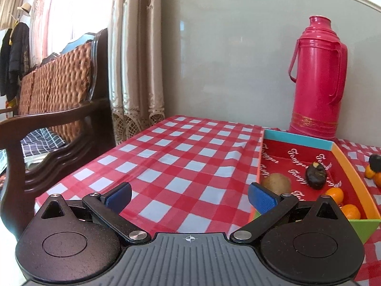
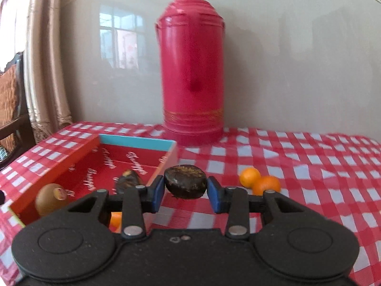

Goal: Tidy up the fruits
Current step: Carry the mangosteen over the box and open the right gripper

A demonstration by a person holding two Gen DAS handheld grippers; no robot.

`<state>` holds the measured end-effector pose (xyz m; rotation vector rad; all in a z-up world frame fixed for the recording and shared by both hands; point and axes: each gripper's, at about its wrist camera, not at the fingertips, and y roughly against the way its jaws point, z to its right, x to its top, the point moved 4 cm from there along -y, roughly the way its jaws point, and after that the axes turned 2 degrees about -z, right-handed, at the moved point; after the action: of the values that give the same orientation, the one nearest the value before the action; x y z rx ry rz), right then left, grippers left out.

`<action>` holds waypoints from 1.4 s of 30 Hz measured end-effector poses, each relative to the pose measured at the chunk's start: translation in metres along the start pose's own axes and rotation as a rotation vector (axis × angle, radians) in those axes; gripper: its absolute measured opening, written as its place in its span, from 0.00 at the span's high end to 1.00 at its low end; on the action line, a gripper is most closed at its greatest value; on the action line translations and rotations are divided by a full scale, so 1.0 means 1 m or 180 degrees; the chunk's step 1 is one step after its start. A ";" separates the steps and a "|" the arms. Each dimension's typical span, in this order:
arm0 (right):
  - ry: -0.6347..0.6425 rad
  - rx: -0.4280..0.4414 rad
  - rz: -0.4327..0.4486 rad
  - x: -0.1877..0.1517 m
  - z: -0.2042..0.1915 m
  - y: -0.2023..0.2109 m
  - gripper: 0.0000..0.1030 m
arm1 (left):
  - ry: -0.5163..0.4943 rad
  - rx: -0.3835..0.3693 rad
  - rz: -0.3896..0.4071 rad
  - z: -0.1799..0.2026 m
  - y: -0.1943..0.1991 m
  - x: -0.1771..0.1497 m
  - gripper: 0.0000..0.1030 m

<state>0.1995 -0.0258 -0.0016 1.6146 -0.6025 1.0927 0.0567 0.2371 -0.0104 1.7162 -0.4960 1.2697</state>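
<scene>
My right gripper [image 2: 185, 188] is shut on a dark round fruit [image 2: 185, 181] and holds it above the cloth, just right of the red box [image 2: 59, 164]. The box holds a kiwi [image 2: 51, 199], another dark fruit [image 2: 128, 183] and small oranges [image 2: 116, 219]. Two oranges [image 2: 260, 181] lie on the cloth to the right. My left gripper [image 1: 189, 197] is open and empty over the cloth, left of the box [image 1: 352, 174], where the kiwi [image 1: 277, 183], the dark fruit [image 1: 316, 175] and two oranges [image 1: 343, 202] show.
A tall pink thermos [image 2: 191, 71] stands at the back by the wall, behind the box. The table has a red checked cloth [image 1: 181, 157]. A wooden chair [image 1: 59, 119] with a woven back stands off the table's left edge. More fruit [image 1: 373, 169] lies right of the box.
</scene>
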 end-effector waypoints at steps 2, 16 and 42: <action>0.0037 0.0040 0.0041 0.003 -0.007 0.004 0.71 | 0.0012 0.0032 -0.0018 -0.005 0.001 -0.001 0.00; 0.0354 0.0492 0.0065 -0.002 -0.083 0.013 0.70 | 0.0013 0.0161 -0.0043 -0.030 0.008 -0.006 0.00; -0.0213 -0.0120 0.0774 0.002 0.031 0.051 0.05 | -0.0123 -0.0145 0.0037 0.034 0.021 0.004 0.00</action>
<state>0.1696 -0.0708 0.0229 1.5791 -0.8766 1.1991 0.0604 0.1983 0.0005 1.7046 -0.5542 1.2265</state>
